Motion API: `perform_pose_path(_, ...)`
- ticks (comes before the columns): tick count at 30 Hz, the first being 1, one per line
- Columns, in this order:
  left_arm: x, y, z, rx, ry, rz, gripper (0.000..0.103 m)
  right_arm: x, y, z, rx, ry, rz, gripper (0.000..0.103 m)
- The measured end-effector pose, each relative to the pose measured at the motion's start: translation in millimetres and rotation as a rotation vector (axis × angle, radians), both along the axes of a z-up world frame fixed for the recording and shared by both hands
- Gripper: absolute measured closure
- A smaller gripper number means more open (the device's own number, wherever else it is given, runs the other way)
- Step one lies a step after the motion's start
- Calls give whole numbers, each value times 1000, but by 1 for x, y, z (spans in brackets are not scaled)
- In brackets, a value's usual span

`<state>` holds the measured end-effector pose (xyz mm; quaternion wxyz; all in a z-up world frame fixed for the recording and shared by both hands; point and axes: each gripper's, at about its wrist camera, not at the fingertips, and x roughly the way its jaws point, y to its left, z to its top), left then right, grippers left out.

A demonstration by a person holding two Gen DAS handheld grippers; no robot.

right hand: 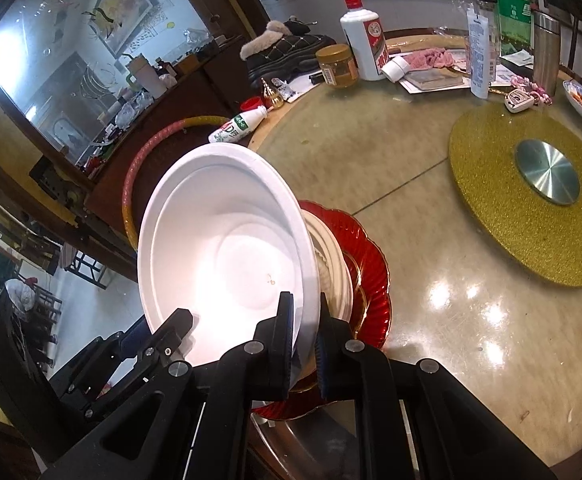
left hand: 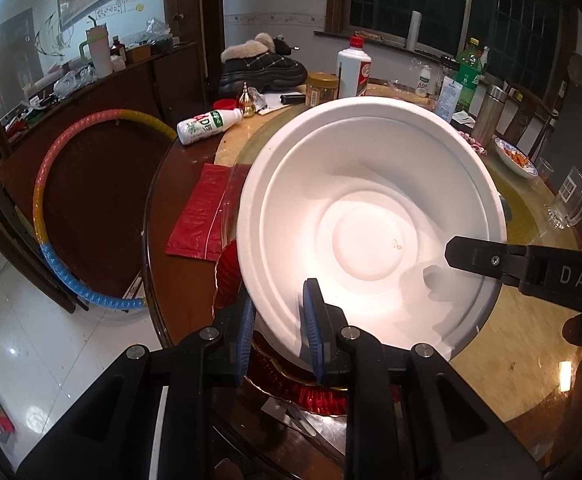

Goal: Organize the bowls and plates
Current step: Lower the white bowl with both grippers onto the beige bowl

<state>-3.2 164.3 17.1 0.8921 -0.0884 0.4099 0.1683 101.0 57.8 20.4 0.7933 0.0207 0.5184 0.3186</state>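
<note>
Clearly gripping the same white foam bowl (left hand: pixel 371 216) from two sides: left gripper (left hand: pixel 279 336) clenching the near rim, one blue pad inside the wall and one outside; right gripper (right hand: pixel 305 344) likewise clamping its own stretch of rim, with one finger inside the bowl and the other behind the wall. Showing up also in the left wrist view, where the right gripper's black finger is reaching in over the rim from the right. Tilting steeply, the bowl's open mouth facing back toward both cameras, its rim standing up and away ahead of the fingertips rather than lying flat. Sitting directly behind and below the bowl, just past the right gripper's tips: a red scalloped plate (right hand: pixel 375 264) with a cream plate (right hand: pixel 337 276) stacked on it, the bowl's underside close to or touching the cream plate, though not possible to tell which. Probably turning on that single relation next: bowl base lying forward and downward of both grippers, the stack right beneath it, so lowering and levelling the rim toward the plates. Neither gripper being clearly nearer; both holding at the near edge, right one closer to the stack. Risking a crushed foam wall under a doubled pinch.
</note>
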Motion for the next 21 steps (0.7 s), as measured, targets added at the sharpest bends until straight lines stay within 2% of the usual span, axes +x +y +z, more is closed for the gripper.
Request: perform_pose_path(21,6,2,-9,-3,39,-4,81,12,2,-15,0,75,21,91)
